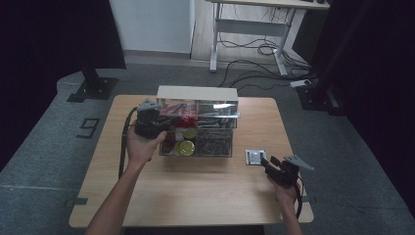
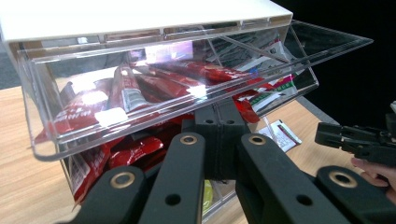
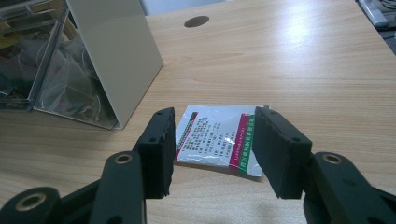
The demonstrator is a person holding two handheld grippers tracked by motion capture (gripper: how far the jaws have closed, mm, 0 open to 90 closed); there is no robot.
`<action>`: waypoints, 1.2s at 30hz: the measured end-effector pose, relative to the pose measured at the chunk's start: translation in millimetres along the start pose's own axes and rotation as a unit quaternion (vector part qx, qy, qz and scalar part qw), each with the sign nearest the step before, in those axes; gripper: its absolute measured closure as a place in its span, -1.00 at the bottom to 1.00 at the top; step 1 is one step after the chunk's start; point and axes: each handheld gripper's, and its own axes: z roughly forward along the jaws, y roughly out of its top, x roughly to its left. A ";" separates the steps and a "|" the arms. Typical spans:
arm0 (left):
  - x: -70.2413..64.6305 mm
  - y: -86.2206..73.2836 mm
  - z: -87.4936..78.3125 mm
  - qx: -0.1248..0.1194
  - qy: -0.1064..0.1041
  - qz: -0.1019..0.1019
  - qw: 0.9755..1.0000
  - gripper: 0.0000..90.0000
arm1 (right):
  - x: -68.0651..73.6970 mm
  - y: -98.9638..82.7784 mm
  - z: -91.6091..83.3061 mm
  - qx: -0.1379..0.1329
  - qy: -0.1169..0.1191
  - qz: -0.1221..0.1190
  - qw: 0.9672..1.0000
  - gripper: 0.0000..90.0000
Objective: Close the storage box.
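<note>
While the left gripper (image 2: 218, 140), jaws pressed together, sits against the clear acrylic storage box (image 2: 163, 84), the right gripper (image 3: 212, 149) hovers half-open, holding nothing, over the flat white sachet (image 3: 215, 137) at the box's four o'clock.

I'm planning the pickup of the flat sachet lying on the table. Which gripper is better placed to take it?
Right. The right gripper has its open fingers either side of the sachet. The left gripper is shut, up at the clear organizer.
</note>
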 end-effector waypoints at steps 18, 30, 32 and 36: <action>3.9 -13.9 5.8 0.008 -0.007 -0.009 1.000 1.00 | -2.9 -2.5 2.6 0.006 -0.005 0.003 1.000 0.09; 8.0 -31.5 -0.9 0.003 -0.010 -0.009 1.000 0.97 | -1.7 -2.5 1.4 0.004 0.000 -0.001 1.000 0.09; 9.7 -37.1 -3.4 -0.001 -0.013 -0.010 1.000 0.96 | -1.6 -2.7 1.7 0.004 0.000 -0.002 1.000 0.09; 10.6 -48.1 -8.4 -0.011 -0.020 -0.008 1.000 0.92 | -0.7 -3.3 2.1 0.006 0.002 -0.006 1.000 0.09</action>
